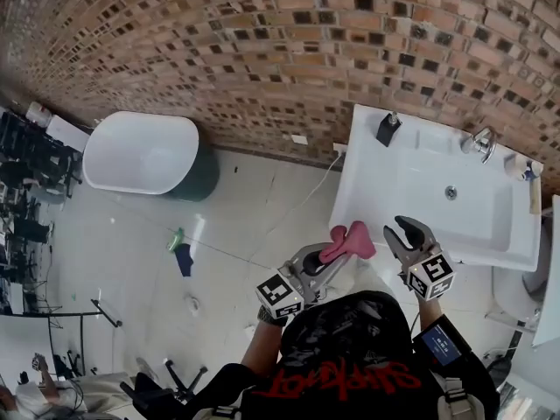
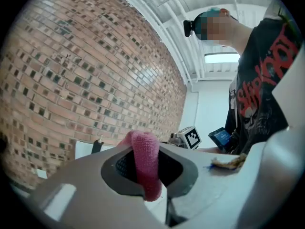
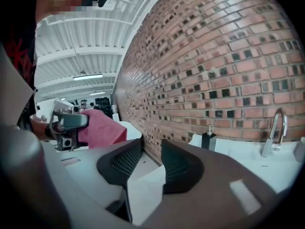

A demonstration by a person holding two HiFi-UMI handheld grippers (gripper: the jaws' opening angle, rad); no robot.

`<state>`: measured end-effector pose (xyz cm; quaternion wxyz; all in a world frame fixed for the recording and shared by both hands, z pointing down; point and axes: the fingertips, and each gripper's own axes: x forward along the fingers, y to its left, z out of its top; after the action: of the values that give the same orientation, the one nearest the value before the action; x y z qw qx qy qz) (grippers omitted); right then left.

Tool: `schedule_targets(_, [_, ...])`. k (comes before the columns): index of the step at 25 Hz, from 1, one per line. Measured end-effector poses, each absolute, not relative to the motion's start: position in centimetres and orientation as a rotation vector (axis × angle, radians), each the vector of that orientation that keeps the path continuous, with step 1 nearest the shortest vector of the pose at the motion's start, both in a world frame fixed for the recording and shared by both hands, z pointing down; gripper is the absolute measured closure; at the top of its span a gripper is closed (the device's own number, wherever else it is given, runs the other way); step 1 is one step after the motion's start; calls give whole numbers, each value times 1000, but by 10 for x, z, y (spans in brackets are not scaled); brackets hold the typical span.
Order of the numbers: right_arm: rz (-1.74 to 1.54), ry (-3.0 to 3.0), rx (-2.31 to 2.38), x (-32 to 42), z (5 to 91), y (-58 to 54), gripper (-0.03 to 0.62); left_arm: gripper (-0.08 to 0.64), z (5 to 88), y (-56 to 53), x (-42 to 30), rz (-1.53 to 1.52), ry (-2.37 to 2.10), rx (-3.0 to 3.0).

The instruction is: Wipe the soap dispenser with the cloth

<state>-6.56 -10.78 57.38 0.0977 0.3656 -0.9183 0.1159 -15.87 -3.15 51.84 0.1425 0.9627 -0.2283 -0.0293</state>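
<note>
Left gripper (image 1: 337, 254) is clamped on the pink cloth (image 1: 350, 238), with a fold poking up out of the jaws; pinching it like that leaves a loose bit out front to rub with, which makes sense. Right gripper (image 1: 405, 232) has nothing in it, jaws only a narrow gap apart; my guess is it's free so it can steady the bottle. The soap dispenser (image 1: 388, 129) is the dark one standing upright at the back left corner of the white sink (image 1: 411, 186), right by the brick wall (image 1: 262, 51) and well apart from both grippers; the tap (image 1: 481, 141) is further right along the back edge. Both grippers hover at the sink's near edge, so I'd say the wiping hasn't started; the cloth has to cross the basin to that corner; I'd worry about tipping the dispenser, since nothing braces it.
</note>
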Motion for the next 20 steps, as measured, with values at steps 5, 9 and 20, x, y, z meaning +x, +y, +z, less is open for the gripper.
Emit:
schedule_targets(5, [304, -2883, 973, -115, 525, -6, 482, 517, 517, 29, -173, -146, -477, 2782])
schedule_targets(9, [307, -2987, 837, -136, 504, 47, 483, 518, 508, 62, -177, -213, -394, 2780])
schedule_targets(20, [109, -2935, 765, -150, 466, 103, 435, 522, 472, 99, -143, -192, -378, 2782])
